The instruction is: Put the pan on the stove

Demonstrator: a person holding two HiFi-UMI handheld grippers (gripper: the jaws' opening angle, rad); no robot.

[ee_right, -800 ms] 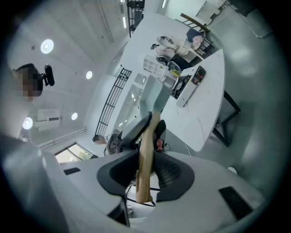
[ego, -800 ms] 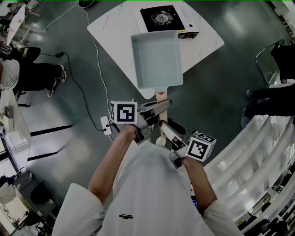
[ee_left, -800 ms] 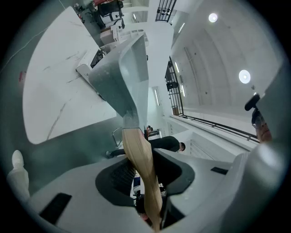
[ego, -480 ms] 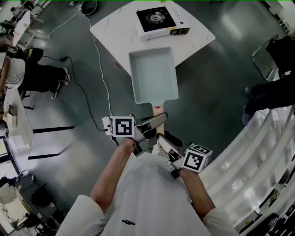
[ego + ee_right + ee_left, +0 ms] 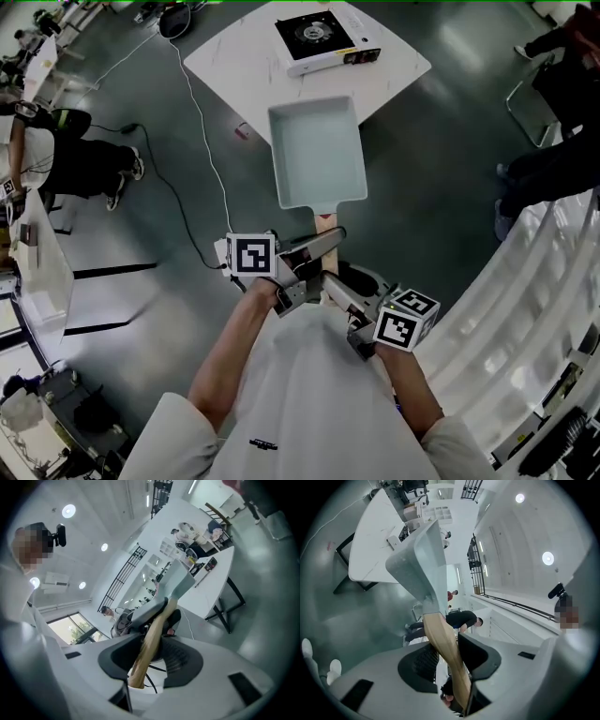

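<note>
Head view: we log the pan (image 5: pixel 317 150), pale and rectangular, held in the air with its open side up. It hangs over the grey floor (image 5: pixel 150 225), and its far end overlaps the near corner of the white desk (image 5: pixel 234 56). The stove (image 5: pixel 314 35) sits on the far part of that desk, well apart from the pan.

The wooden handle (image 5: pixel 324 223) points back toward us. The left gripper (image 5: pixel 328 240) takes it nearer the pan, and the right gripper (image 5: pixel 330 281) takes it nearer the butt end.

Left gripper view: we note both fingers (image 5: pixel 480 653) narrowed and clamped on the handle, with the pan body rising ahead.

Right gripper view: its fingers (image 5: pixel 185 663) are likewise closed on the handle's end.

A white cable (image 5: pixel 202 122) trails over the floor left of the desk.
</note>
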